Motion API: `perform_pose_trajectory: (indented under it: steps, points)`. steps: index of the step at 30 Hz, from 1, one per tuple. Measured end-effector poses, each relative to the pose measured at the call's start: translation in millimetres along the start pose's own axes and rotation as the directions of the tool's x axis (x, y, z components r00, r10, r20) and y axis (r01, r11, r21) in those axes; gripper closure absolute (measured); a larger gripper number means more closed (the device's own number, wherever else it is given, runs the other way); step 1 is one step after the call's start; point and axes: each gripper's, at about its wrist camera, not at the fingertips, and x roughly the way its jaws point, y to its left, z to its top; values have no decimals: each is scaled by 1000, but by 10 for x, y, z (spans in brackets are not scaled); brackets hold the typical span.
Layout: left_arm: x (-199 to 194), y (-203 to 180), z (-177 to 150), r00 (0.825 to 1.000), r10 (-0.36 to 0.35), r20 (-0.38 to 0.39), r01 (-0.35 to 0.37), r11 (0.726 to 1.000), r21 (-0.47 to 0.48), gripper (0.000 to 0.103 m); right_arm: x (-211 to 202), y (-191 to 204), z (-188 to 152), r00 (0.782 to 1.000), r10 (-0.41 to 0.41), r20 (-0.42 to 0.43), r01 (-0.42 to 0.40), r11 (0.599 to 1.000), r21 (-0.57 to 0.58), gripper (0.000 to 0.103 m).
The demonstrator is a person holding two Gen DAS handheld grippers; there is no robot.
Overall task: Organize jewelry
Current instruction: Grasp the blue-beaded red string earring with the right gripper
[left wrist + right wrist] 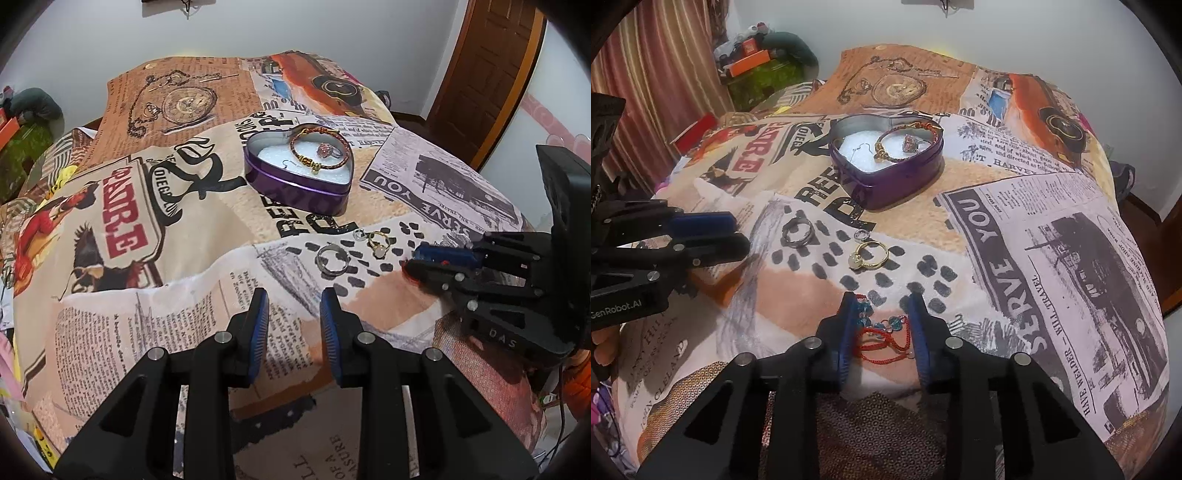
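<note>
Right wrist view puts your right gripper (882,314) low over the printed cloth (1052,258), its blue pads (849,317) either side of a red cord bracelet with blue beads (886,332). The jaws look drawn in around it, but you cannot tell from here whether the pads actually pinch the cord or merely flank it; the cord lies flat and loose, so check that before you lift.

Your left gripper (295,314) hangs over bare cloth with its jaws a little apart and nothing between them, probably kept clear so the other hand can work.

What counts for the task is the purple heart-shaped tin (295,184), well beyond both grippers, open on top with a white pad inside. A gold bangle (321,151) and a pink-stoned ring (327,149) already lie in it. Between tin and grippers, three pieces are left on the cloth: a silver ring (798,230), a gold ring with a pale stone (868,254), and a small silver piece (861,233) just beside it.
</note>
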Motion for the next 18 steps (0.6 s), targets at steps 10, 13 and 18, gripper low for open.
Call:
perform_pose_trajectory:
  steps: [10, 13, 18]
  points:
    - [105, -74, 92, 999, -37, -9, 37, 999, 20, 74, -47, -33, -5, 1000, 3, 20, -4, 1000, 18, 96]
    - [135, -99, 123, 999, -44, -3, 44, 999, 31, 74, -81, -58, -3, 999, 1, 35, -2, 1000, 30, 96]
    - [206, -142, 171, 998, -56, -6, 57, 997, 48, 74, -162, -109, 10, 998, -17, 69, 14, 999, 41, 96]
